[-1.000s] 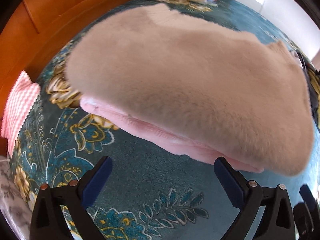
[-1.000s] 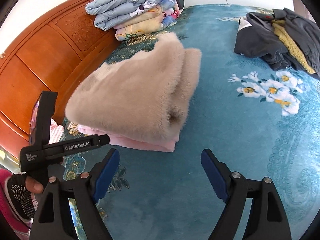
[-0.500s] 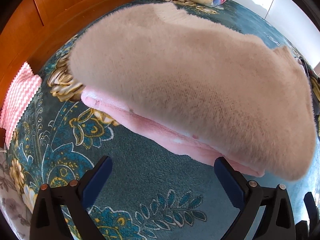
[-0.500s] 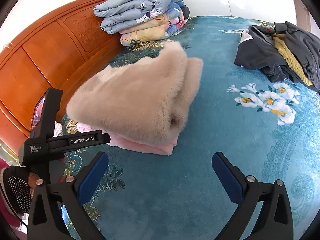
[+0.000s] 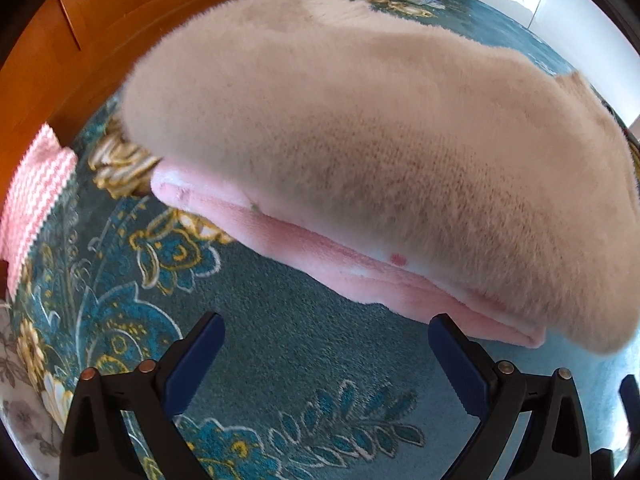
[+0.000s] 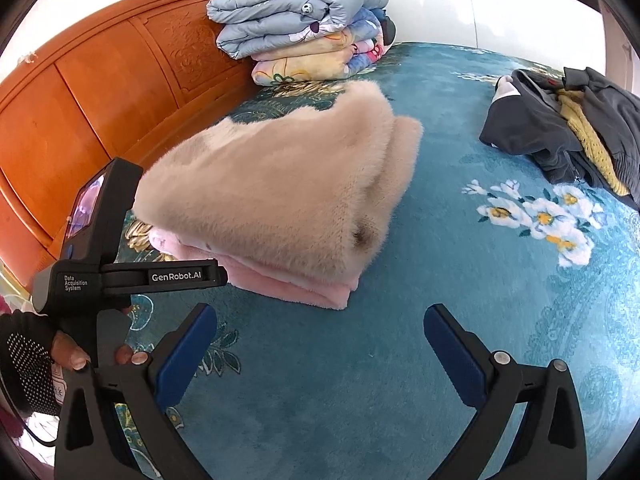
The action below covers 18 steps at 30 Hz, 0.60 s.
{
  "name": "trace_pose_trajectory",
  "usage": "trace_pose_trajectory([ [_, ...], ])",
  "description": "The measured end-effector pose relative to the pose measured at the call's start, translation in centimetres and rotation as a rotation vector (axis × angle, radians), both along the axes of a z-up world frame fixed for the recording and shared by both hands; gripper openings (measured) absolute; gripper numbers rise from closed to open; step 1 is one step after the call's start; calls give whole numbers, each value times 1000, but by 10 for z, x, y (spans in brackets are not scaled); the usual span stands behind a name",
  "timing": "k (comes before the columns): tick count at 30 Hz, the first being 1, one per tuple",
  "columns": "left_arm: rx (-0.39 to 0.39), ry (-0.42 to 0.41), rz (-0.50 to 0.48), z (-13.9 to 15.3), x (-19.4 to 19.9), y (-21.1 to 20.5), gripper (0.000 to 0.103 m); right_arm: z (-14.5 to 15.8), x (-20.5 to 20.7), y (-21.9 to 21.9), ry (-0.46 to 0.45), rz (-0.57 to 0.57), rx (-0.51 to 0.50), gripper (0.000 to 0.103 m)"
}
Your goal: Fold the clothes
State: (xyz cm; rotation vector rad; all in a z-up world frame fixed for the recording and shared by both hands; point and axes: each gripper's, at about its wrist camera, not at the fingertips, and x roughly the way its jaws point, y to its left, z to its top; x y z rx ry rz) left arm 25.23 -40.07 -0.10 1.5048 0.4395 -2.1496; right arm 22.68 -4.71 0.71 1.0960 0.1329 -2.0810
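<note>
With the fluffy beige folded garment [image 6: 280,196] lying on a folded pink fleece [image 6: 296,284] just ahead of both tools, the right tool [image 6: 320,344] and left tool [image 5: 326,354] stand spread and empty, so the stack looks finished and is best left unpressed. The unfolded heap of dark grey and mustard-yellow clothes [image 6: 568,128] lies well apart, ahead and to the right of the right tool across open teal floral bed cover [image 6: 460,280], and the left tool's black handle [image 6: 120,276] crowds the right tool's left side.

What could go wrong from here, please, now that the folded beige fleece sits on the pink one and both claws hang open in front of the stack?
1. The beige fleece overhangs the pink garment at its right end, so a nudge might slide it off or spring the fold.
2. The open left claw is close to the pink edge and could snag it on the next move.
3. The dark clothes pile lies far off, so reaching it risks brushing the stack.
</note>
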Motion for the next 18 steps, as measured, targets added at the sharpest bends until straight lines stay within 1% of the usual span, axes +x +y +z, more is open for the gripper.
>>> trace_pose_trajectory([
  [3,-45,19,-30,2,-2,4,103,-1,0,-2,5,2,5,103],
  [10,-30,15,-26,1,-8,2,103,-6,1,-6,0,25,17,103],
  [18,-48,-9,-10,1,-12,-1,103,-7,-2,-12,0,19,22,103],
])
